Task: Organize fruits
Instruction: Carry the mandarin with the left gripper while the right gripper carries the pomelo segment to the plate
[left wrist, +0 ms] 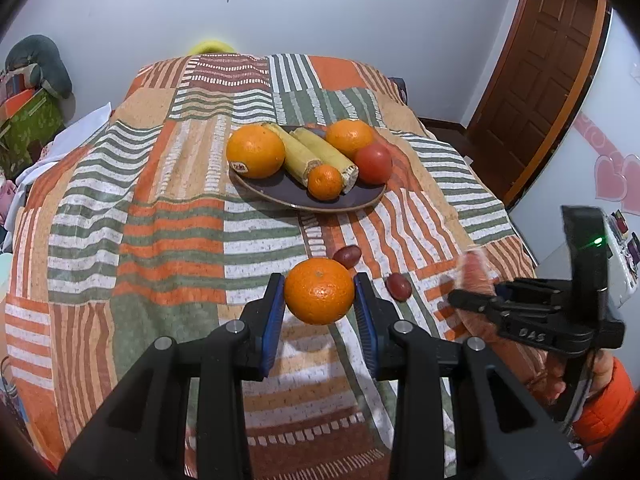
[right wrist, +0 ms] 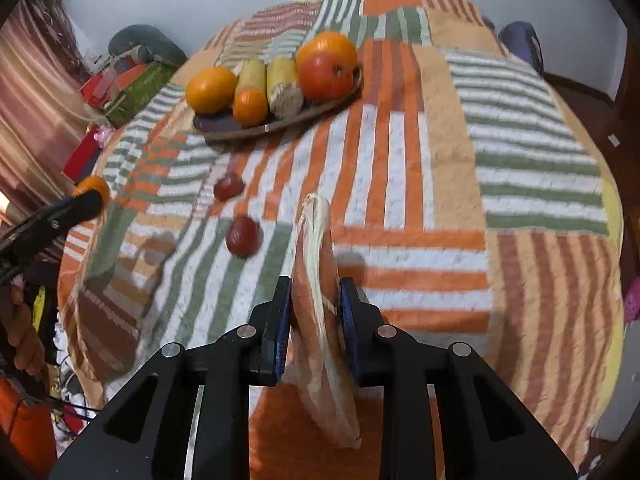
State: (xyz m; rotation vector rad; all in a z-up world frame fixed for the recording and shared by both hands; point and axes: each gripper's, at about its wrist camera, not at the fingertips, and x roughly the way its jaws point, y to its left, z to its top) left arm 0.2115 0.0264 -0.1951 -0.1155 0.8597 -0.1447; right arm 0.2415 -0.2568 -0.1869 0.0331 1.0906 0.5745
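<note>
My left gripper (left wrist: 319, 294) is shut on a mandarin orange (left wrist: 319, 291) and holds it above the striped cloth. My right gripper (right wrist: 315, 304) is shut on a pink pomelo wedge (right wrist: 320, 292), held upright above the cloth; the wedge also shows in the left wrist view (left wrist: 474, 276). A dark plate (left wrist: 260, 190) farther back holds two oranges (left wrist: 256, 151), a small mandarin (left wrist: 325, 182), two pieces of corn (left wrist: 320, 152) and a tomato (left wrist: 373, 163). Two red dates (left wrist: 398, 286) lie on the cloth between the grippers and the plate.
The patchwork striped cloth (left wrist: 160, 216) covers a raised surface that drops off at its edges. A wooden door (left wrist: 536, 80) stands at the right. Boxes and a grey cushion (left wrist: 40, 64) are piled at the left by the wall.
</note>
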